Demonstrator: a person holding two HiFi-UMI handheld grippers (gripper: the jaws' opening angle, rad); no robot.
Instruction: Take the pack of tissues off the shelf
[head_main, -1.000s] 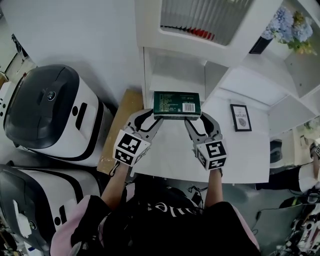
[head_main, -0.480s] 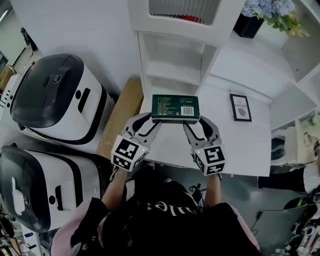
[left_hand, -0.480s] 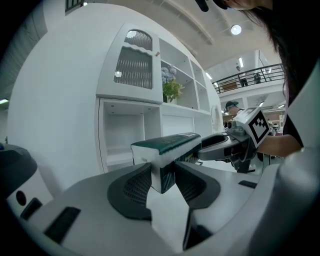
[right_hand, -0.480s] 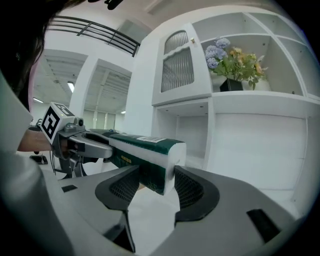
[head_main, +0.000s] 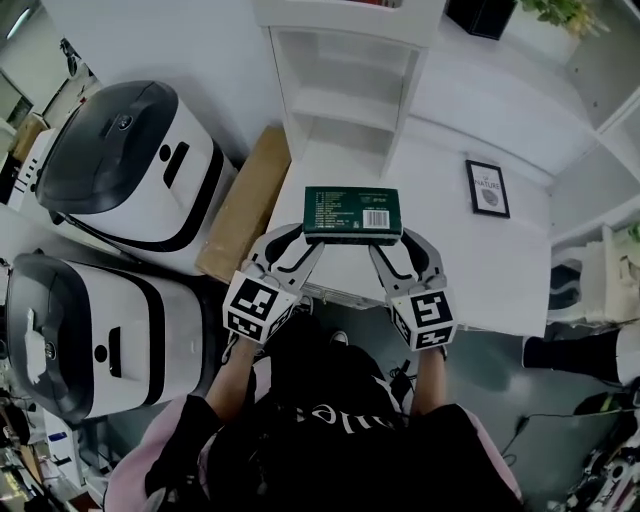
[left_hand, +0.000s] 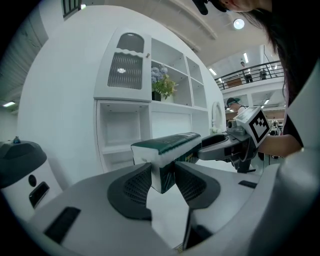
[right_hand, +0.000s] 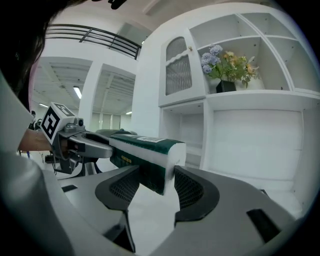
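**A:** What's on the left side, from where you stand?

**B:** Two bulky white appliances with dark lids, the far appliance (head_main: 130, 165) and the near appliance (head_main: 85, 330), side by side on the floor. Right of them a brown cardboard box (head_main: 245, 205) lies flat against the foot of the white shelf unit (head_main: 345, 95).

**A:** And the person?

**B:** Standing at the front edge of the white bench (head_main: 500, 275), arms out, a tool in each hand. The left tool (head_main: 303, 237) is clamped on the left end of the pack of tissues (head_main: 352, 213). Its two dark ribbed pads press the end of the pack from either side, so its jaws are only as far apart as the pack is thick.

**A:** Where is the pack itself?

**B:** It's out of the shelf's open compartments and held in the air above the near part of the bench. It's lying level, crosswise between the two tools, with its dark green top and barcode label facing up. I can't tell how high it is above the surface.

**A:** And the other hand?

**B:** The right tool (head_main: 396, 240) has the right end in the same way, with its pads closed on the white-edged end of the pack. Further right a small framed picture (head_main: 488, 188) lies on the bench, well apart from the pack. A pot of flowers (right_hand: 227, 67) stands in an upper compartment.
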